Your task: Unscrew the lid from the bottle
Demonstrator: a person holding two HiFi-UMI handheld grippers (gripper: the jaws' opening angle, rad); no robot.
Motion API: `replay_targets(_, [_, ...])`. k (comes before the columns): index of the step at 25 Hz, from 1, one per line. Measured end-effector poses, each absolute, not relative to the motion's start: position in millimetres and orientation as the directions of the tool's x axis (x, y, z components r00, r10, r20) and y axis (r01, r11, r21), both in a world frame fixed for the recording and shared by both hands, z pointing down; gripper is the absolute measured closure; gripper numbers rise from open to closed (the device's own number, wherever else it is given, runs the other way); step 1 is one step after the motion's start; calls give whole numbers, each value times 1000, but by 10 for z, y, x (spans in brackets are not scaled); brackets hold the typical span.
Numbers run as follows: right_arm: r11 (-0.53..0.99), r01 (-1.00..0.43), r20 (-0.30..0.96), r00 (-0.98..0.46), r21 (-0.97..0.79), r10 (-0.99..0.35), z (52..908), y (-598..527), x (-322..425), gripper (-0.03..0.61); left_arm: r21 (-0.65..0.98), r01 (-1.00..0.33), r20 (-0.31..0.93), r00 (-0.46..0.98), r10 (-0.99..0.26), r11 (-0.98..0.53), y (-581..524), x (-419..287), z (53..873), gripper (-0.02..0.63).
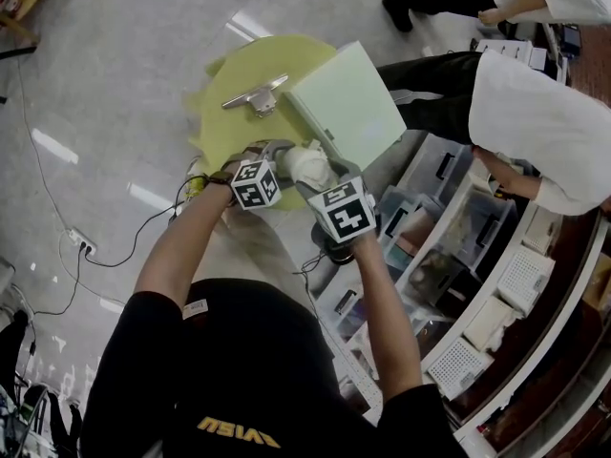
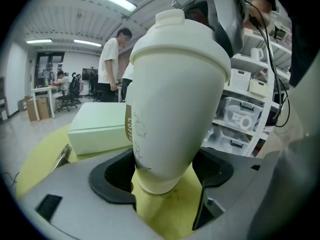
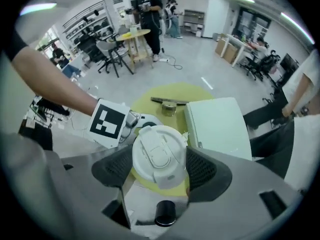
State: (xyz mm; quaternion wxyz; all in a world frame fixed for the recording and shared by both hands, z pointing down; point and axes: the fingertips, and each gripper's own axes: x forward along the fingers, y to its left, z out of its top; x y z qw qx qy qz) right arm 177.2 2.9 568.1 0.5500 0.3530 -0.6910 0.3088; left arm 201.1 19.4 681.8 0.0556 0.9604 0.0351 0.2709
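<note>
A white bottle (image 1: 310, 164) is held upright over the yellow round table (image 1: 221, 98). My left gripper (image 1: 279, 164) is shut on the bottle's narrow lower body (image 2: 172, 109), with a pad against each side. The domed white lid (image 2: 176, 40) sits on top of it. From above, my right gripper (image 1: 323, 177) has its two dark pads (image 3: 114, 170) pressed on the rim of the lid (image 3: 159, 154). The left gripper's marker cube (image 3: 108, 122) shows just beyond the lid in the right gripper view.
A pale green box (image 1: 347, 105) lies on the table behind the bottle, and a metal bracket (image 1: 256, 94) beyond it. Shelves with plastic bins (image 1: 447, 219) stand at the right, where a person in white (image 1: 539, 127) bends over. Cables run across the floor at the left.
</note>
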Motion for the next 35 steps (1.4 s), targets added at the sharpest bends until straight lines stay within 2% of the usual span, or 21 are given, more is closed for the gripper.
replay_targets(3, [695,-718,989,-127,-38,-78,5683,29,1757,247,126,38,519,849,98,-991,165,2027,6820,244])
replay_targets(7, [874,-484,998,-58,-40,14,5693,72,1750,247,134,50,519,847,113,-990,171,2065,6807,244])
replay_targets(11, [961,-274,999,-21,-40,36,5715,128,1695,247,136,48,527,842,114,-989,178,2015,6822,244])
replay_targets(16, [972,-232,999,8,-37,40,5736,132,1706,247,129,43,530,841,105,-991,161,2022,6820,244])
replay_targets(21, [955,-294,999,-46,-29,16,5716,122,1712,244,128,43,547,831,107,-991,167,2009,6828,244])
replay_targets(23, [923,-384,998,-66,-3,-24,5666,88,1744,221,132,41,559,822,109,-990,172,2016,6826,244])
replay_targets(25, [848,-530,990,-118,1,-74,5538,89,1742,205,143,39,569,814,114,-989,215,2008,6826,244])
replay_targets(27, [695,-718,973,-177,-27,-145,5399,52,1718,189,148,38,575,809,117,-988,219,1985,6828,245])
replay_targets(30, [355,-932,941,-180,-70,-287,5341,-73,1766,159,145,36,580,806,114,-989,184,1970,6831,244])
replay_targets(32, [189,-981,938,-112,-51,-329,5411,-75,1864,149,148,34,580,806,114,-988,196,1983,6830,244])
replay_targets(35, [97,-995,947,-34,-3,-320,5516,-8,1966,143,152,38,581,805,120,-988,223,1999,6819,245])
